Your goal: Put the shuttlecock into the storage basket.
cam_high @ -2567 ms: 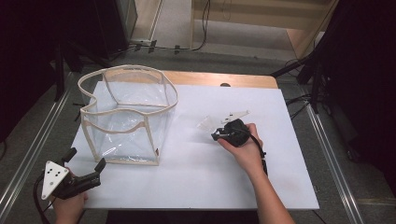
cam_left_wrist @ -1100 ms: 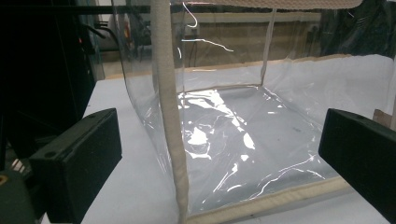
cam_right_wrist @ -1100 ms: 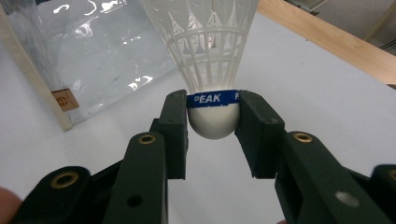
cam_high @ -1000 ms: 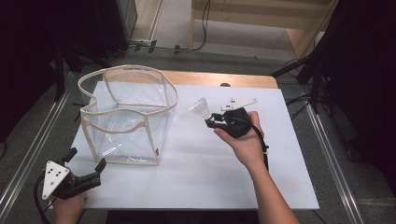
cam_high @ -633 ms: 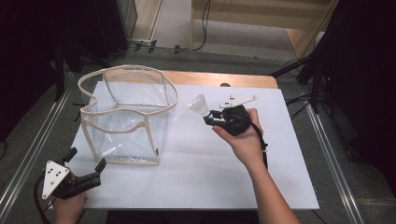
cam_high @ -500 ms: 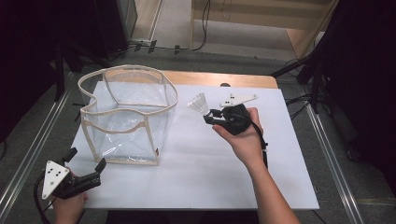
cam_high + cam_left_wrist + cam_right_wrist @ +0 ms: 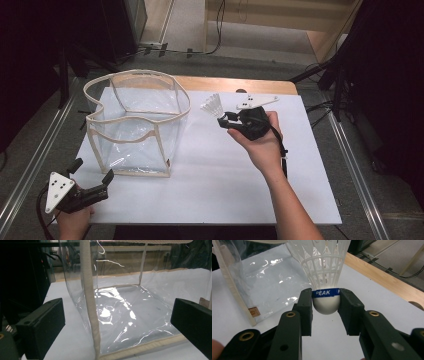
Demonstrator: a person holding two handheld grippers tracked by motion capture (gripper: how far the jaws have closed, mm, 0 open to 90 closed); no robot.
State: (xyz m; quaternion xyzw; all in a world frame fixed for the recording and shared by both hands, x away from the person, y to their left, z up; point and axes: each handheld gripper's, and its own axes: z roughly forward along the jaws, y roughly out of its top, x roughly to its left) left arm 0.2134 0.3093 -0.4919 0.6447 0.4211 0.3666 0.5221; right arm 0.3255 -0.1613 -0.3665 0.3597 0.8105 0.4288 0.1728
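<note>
Gripping one shuttlecock [image 7: 325, 270] by its rounded cork base, the right tongs [image 7: 325, 311] hold it above the table [image 7: 215, 175]. Judged light, with a fragile skirt; cork is the correct hold. One clear bag [image 7: 135, 127] stands beyond the open, empty left tongs [image 7: 90, 177].

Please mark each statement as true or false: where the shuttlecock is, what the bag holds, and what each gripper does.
1. The right gripper holds the shuttlecock by its cork. True.
2. The shuttlecock lies inside the bag. False: it is outside the bag, in the jaws above the table.
3. The left gripper is open and holds nothing. True.
4. The bag is opaque black. False: it is clear with a cream trim.
5. The band on the shuttlecock is red. False: it is blue.
</note>
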